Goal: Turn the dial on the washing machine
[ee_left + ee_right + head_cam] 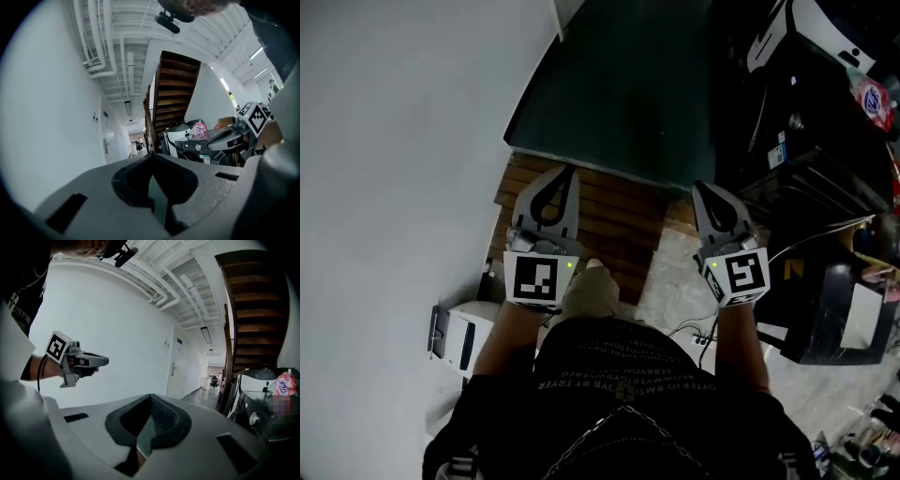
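Ahead stand wooden stairs [600, 211], probably the washing machine [194, 148]; left tool [151, 158] and right tool [150, 397] pinched empty

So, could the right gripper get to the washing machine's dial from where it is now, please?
Probably not yet. The right gripper, jaws shut and empty, points past it: the dial on the washing machine sits ahead, off to its right. Nothing seems to block the way.

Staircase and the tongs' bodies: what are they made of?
Staircase: looks like dark-stained wood, with visible plank treads, brown tone, semi-matte. Left tongs and right tongs: likely grey plastic, matte, slightly grainy; black ribbed pads, perhaps rubber.
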Motion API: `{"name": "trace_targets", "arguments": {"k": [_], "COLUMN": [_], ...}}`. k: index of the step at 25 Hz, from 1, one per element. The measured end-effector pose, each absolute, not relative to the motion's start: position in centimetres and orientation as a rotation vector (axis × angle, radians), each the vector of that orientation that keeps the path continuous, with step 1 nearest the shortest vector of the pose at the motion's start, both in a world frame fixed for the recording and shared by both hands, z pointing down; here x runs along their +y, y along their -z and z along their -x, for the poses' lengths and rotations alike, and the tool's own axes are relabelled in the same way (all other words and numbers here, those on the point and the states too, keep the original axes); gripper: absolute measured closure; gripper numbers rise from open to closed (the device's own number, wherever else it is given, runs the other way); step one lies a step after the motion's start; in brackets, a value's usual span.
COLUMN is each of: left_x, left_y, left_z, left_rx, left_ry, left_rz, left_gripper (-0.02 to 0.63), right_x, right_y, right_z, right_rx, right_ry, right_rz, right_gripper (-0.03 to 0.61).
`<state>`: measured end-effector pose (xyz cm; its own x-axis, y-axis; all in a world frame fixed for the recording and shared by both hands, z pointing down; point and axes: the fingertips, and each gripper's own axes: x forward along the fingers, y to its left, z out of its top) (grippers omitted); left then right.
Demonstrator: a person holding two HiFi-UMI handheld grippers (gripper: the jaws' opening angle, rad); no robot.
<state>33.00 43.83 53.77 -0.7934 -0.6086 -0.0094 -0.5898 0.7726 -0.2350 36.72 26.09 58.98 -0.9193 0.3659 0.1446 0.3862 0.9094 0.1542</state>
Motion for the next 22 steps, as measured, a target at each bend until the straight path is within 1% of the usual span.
{"name": "trace_targets", "arguments": {"k": [6, 11, 17, 22], "left_x": [47.2, 48.5, 45.7, 41.6], "left_y": [-50.1, -47.3, -47.8, -48.3], "left_z": [-24.1, -18.9, -14.4, -9.2], "left_rx": [2.889, 2.86, 2.899, 2.829], "left_ry": [0.34, 0.323, 0.261, 0.273], "left_rz": [1.016, 1.082, 1.152, 1.221], "left_gripper": [0.611, 0.611, 0.611, 0.611], "right_x": [30.5, 33.0, 30.6, 26.7], "right_y": [-54.0, -49.9, -49.8, -51.0], "right_z": [-26.9, -22.6, -19.3, -14.0], "right_rx": [-2.964, -2.972, -2.947, -2.954], "right_ry": [0.242, 0.314, 0.277, 0.259], "right_rz": [0.583, 0.571, 0.51, 0.45], "right_gripper": [0.581, 0.581, 0.581, 0.581]}}
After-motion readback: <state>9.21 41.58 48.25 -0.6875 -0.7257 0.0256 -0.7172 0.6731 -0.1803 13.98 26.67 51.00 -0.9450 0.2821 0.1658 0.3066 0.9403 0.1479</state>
